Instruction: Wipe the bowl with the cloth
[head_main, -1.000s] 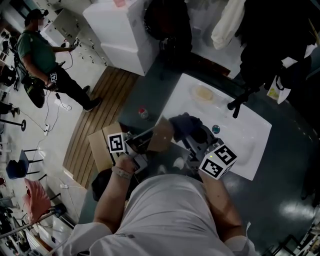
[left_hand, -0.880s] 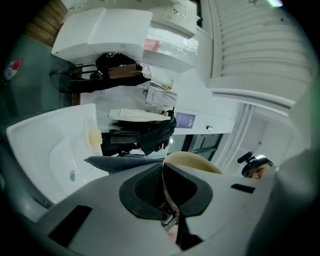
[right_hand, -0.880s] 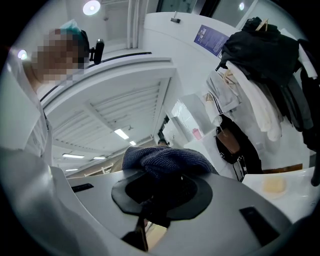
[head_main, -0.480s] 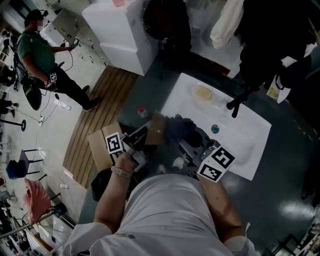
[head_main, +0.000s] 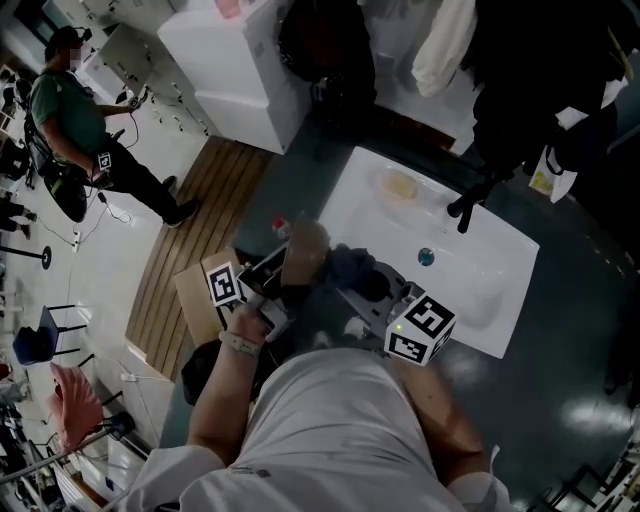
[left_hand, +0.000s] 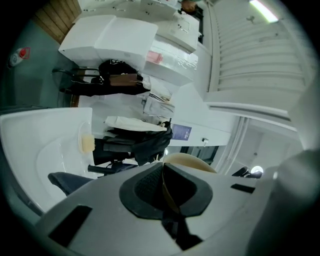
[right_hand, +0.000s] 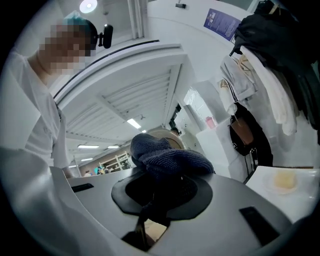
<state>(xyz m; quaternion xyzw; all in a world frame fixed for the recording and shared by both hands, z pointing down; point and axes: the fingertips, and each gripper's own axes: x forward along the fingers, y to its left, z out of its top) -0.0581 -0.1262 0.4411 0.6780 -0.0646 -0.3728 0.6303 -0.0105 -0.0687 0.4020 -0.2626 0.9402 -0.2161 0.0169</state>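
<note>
The left gripper (left_hand: 162, 189) has its jaws clamped tight on the rim of the round tan bowl (left_hand: 195, 161). The right gripper (right_hand: 161, 195) pinches the dark blue knitted cloth (right_hand: 167, 159), just beside the bowl, by the white sink (head_main: 480, 250).

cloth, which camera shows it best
The right gripper view: the dark knitted cloth sits large and sharp, pinched in the jaws. The head view shows it small and dim beside the bowl. The left gripper view shows at most a dark scrap, left.
</note>
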